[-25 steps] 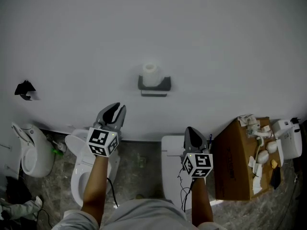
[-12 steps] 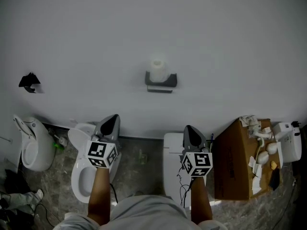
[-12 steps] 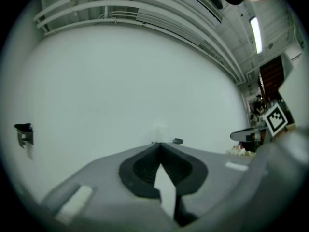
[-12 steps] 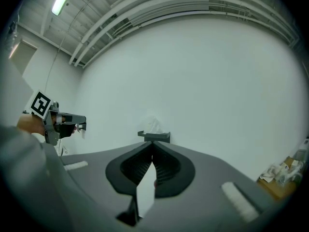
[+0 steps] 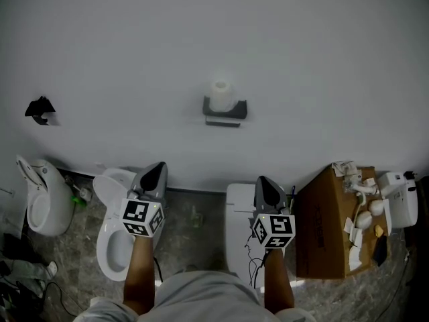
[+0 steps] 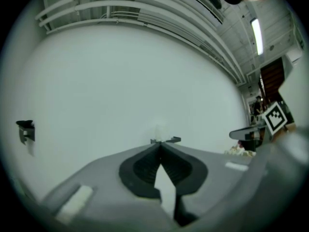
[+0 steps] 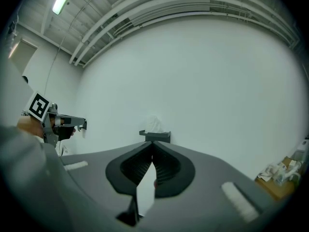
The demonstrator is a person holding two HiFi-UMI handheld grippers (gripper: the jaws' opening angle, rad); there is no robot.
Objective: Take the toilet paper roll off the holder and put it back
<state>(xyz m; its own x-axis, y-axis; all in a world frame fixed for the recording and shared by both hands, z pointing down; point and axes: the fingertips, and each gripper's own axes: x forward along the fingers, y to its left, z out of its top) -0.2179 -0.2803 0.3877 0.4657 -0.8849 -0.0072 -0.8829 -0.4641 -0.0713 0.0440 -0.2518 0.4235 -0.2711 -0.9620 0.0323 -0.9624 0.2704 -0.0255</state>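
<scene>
A white toilet paper roll [image 5: 221, 93] stands upright on a dark wall holder [image 5: 225, 110] on the white wall. Both grippers hang well short of it and point at the wall. My left gripper [image 5: 158, 166] is below and left of the holder, jaws shut with nothing between them. My right gripper [image 5: 263, 180] is below and right of it, also shut and empty. In the left gripper view the holder [image 6: 167, 140] peeks just over the closed tips [image 6: 160, 144]. The right gripper view shows the roll [image 7: 154, 123] and holder [image 7: 155, 136] right above its tips [image 7: 152, 143].
On the floor by the wall stand a urinal [image 5: 40, 203], an open toilet [image 5: 114, 230] under my left arm and a white toilet [image 5: 239, 237] under my right. A cardboard box [image 5: 325, 230] with small items on top sits at the right. A black fixture [image 5: 40, 109] hangs on the wall at left.
The left gripper's jaws, slightly apart a second ago, have closed on nothing. That gripper has drawn back and down from the wall. The right gripper has barely shifted.
</scene>
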